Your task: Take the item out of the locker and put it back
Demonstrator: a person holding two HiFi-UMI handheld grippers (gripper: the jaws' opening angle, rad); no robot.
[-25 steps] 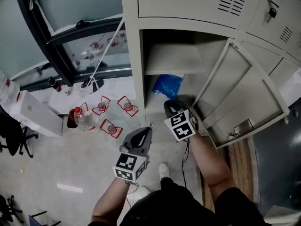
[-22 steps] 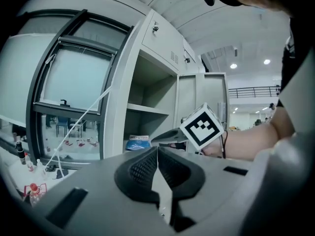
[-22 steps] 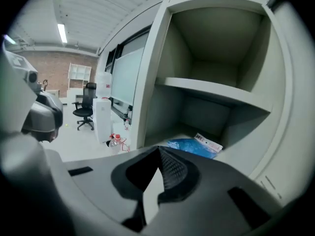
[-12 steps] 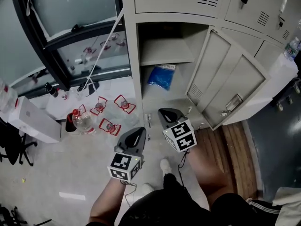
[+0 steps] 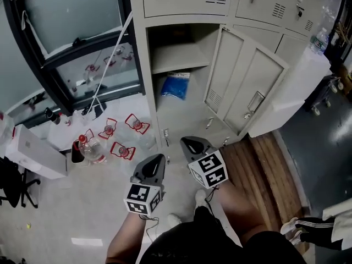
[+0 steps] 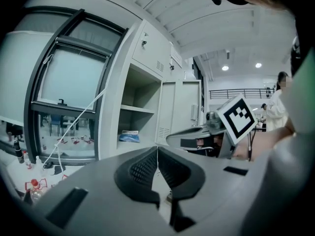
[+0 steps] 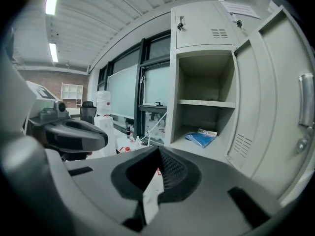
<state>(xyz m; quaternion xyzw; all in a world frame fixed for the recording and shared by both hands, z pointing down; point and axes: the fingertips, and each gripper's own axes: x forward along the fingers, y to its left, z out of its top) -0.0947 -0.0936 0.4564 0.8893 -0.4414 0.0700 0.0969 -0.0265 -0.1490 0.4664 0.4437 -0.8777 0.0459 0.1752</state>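
Grey locker (image 5: pixel 144 65) stands open, door (image 5: pixel 242 87) swung right; blue bag (image 5: pixel 175 87) lies inside under the shelf (image 5: pixel 176 59). Left gripper (image 5: pixel 158 159) and right gripper (image 5: pixel 188 142) hang well apart from it, fingers closed together, nothing held.

left tool (image 5: pixel 156 159), right tool (image 5: pixel 188 142) — grey, black pads (image 6: pixel 142 168) | cubes (image 5: pixel 144 198): black-white markers | dark top (image 5: pixel 198 241)

The locker (image 5: pixel 186 110) at upper centre stands open, its door (image 5: pixel 242 87) swung out to the right. A shelf (image 5: pixel 179 56) divides the opening, and a blue bag (image 5: pixel 175 86) occupies the rear left below it. Bottles (image 5: pixel 91 147) clutter the floor at centre left.
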